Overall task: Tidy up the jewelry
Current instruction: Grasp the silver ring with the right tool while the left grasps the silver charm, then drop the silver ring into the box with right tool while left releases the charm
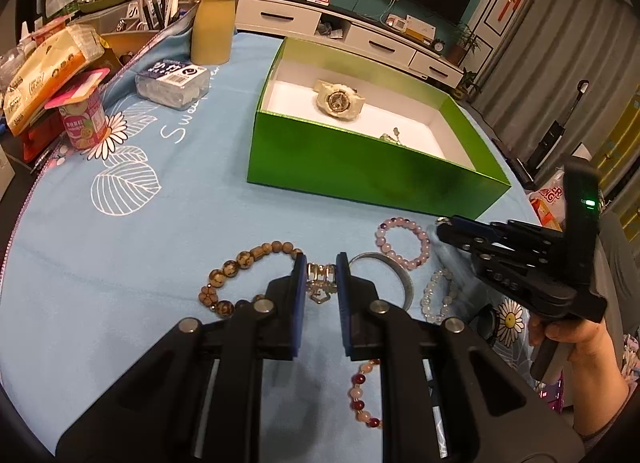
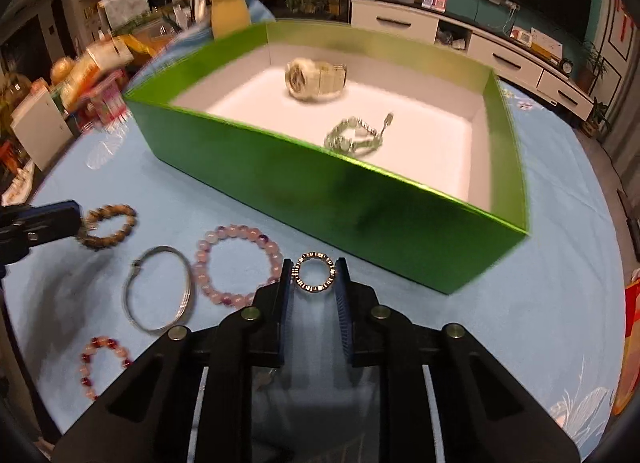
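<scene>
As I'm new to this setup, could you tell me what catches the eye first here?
The bright green box dominates the blue tablecloth, with a pale watch inside it. In front, bead bracelets lie scattered, notably a pink one. The right gripper pinches a small studded ring, while the left gripper grips a metallic piece.

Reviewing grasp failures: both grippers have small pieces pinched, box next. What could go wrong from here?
1. The right gripper holds the small ring only at its fingertips; it may slip out before the green box.
2. The left gripper pinches a metal piece beside the wooden bead bracelet; lifting could drag it.
</scene>
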`<state>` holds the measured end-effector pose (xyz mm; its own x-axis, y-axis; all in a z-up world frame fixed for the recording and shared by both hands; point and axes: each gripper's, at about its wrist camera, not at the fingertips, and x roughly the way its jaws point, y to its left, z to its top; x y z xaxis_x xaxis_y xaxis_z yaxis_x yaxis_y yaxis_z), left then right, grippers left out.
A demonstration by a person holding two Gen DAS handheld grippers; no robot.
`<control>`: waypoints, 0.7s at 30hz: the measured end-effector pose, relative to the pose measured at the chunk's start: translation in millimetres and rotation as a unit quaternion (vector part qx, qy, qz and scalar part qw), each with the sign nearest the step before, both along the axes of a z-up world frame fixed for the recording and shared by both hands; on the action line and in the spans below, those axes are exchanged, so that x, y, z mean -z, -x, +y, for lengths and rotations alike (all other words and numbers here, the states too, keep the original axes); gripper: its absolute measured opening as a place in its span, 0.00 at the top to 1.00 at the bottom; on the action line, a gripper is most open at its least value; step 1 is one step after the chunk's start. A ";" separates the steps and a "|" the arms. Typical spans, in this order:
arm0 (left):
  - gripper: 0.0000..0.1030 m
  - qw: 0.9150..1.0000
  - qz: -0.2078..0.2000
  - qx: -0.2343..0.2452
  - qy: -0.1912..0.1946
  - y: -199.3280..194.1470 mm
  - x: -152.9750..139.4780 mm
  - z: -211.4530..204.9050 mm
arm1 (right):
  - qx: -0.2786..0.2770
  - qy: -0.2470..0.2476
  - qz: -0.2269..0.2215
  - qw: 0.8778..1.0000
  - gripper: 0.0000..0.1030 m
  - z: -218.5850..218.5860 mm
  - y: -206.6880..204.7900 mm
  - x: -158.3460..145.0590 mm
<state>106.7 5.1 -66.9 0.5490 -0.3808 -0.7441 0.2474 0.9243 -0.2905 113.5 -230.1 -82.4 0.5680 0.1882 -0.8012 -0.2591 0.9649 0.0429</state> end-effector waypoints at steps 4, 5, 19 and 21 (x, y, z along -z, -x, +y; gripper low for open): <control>0.86 1.000 -0.006 0.003 0.005 5.2 -6.8 -0.7 | 0.012 -0.019 -0.033 0.999 0.80 -10.4 24.6 -24.0; 0.86 1.000 -0.008 0.004 0.006 7.1 -8.7 -1.3 | 0.015 -0.022 -0.039 0.999 0.80 -12.6 29.7 -28.7; 0.86 0.999 -0.037 0.016 0.002 19.8 -35.4 -13.4 | 0.038 -0.079 -0.090 0.992 0.80 -32.5 83.6 -66.6; 0.86 0.999 -0.045 0.017 -0.001 17.8 -40.8 -17.1 | 0.037 -0.080 -0.098 0.991 0.80 -32.5 83.9 -72.1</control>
